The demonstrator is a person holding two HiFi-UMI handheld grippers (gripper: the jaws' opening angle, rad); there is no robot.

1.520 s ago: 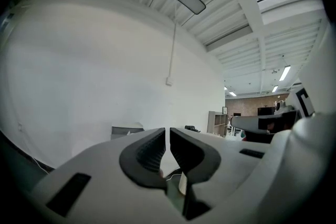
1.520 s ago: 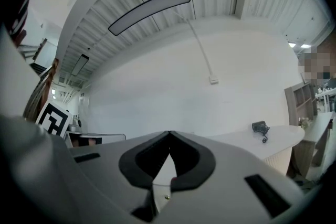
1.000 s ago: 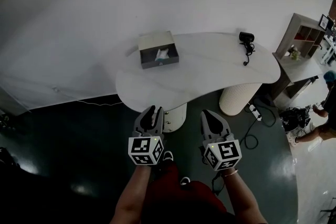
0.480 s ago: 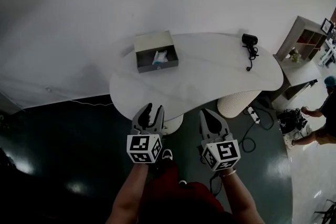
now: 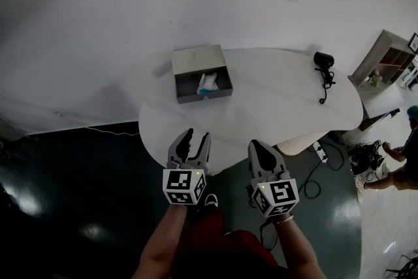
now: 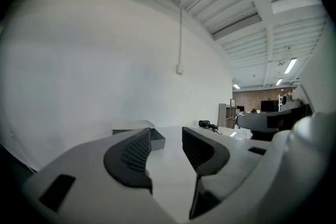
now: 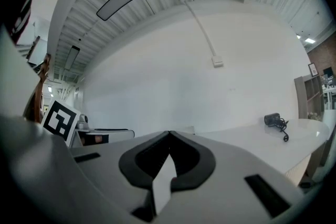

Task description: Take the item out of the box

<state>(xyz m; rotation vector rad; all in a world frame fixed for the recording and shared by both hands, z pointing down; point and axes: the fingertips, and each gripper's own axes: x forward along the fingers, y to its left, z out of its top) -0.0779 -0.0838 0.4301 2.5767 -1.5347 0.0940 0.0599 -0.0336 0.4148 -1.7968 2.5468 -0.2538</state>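
An open grey box (image 5: pixel 202 72) stands at the far left of the white rounded table (image 5: pixel 274 101). A white and teal item (image 5: pixel 208 83) lies inside it. Both grippers hang over the table's near edge, well short of the box. My left gripper (image 5: pixel 196 138) is opening, with nothing between its jaws. In the left gripper view (image 6: pixel 167 140) the box (image 6: pixel 137 127) shows far ahead past the left jaw. My right gripper (image 5: pixel 257 144) is shut and empty, and its tips meet in the right gripper view (image 7: pixel 169 135).
A black device with a cable (image 5: pixel 323 62) lies at the table's far right, also in view as the black device (image 7: pixel 274 119). A shelf unit (image 5: pixel 392 52) stands at the right. A person (image 5: pixel 406 153) and floor cables (image 5: pixel 320 148) are at the right. The floor is dark.
The left gripper's jaws have spread apart. The head view has shifted, so the table and box sit further right and a little nearer. Both grippers have moved slightly forward over the table edge.
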